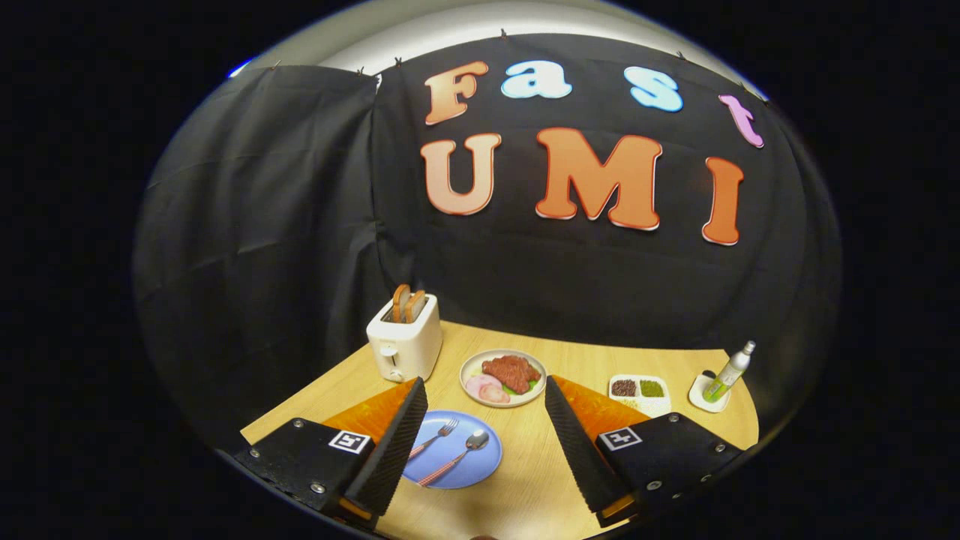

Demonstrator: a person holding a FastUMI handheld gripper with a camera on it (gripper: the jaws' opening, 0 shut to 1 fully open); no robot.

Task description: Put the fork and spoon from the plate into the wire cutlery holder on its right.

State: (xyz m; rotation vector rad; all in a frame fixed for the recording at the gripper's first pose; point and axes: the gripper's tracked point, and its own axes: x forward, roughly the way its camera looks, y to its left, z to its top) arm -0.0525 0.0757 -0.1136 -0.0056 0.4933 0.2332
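A blue plate point(457, 461) lies on the wooden table just inside my left finger. On it rest a fork point(435, 438) and a spoon point(459, 456), side by side, both with striped handles pointing toward me. My gripper point(487, 409) hovers above the table, open wide with nothing between its ridged black fingers point(394, 446). The plate's left part is hidden behind the left finger. The right finger point(574, 442) covers the table to the plate's right.
A white toaster point(405, 341) with two bread slices stands at the back left. A plate of meat and ham point(502, 377) sits beyond the fingers. Further right are a white condiment dish point(640, 391) and a spray bottle point(727, 373) on a small white tray.
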